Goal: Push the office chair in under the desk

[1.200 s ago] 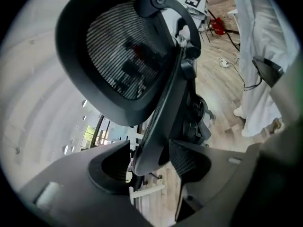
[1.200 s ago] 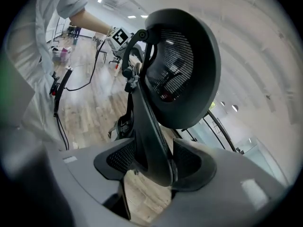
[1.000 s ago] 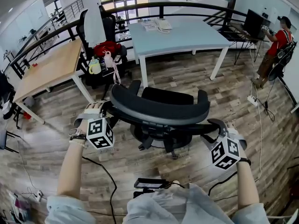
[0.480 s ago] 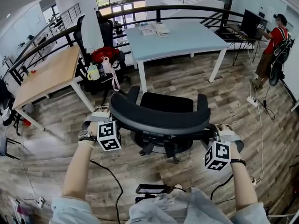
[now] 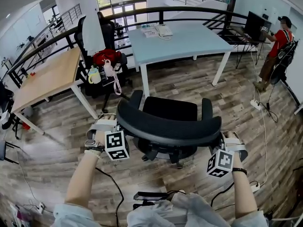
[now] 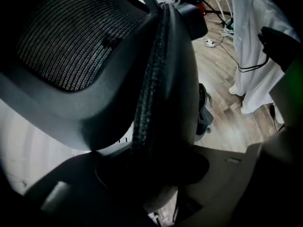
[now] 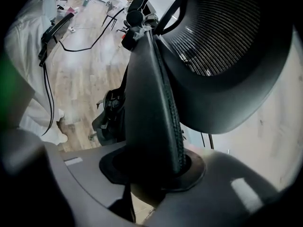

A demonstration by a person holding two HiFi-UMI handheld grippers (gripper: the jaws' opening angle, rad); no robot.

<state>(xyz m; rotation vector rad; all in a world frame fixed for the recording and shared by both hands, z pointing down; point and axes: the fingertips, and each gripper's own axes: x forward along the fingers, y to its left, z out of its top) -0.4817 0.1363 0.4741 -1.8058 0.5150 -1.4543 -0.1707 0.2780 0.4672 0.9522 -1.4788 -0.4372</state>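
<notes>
The black office chair stands on the wood floor with its curved mesh backrest towards me, a short way in front of the pale blue desk. My left gripper is at the backrest's left end and my right gripper at its right end. Both sets of jaws have just been closing. In the left gripper view the backrest's padded edge runs down between the left gripper jaws. In the right gripper view the edge is likewise clamped in the right gripper.
A wooden desk stands at left, with another dark chair carrying a red bag beside it. A person works at the far right. Cables and a power strip lie on the floor. A black railing runs behind the desks.
Both grippers have come inward and lower onto the two ends of the backrest. The chair sits a little closer to me in the head view.
</notes>
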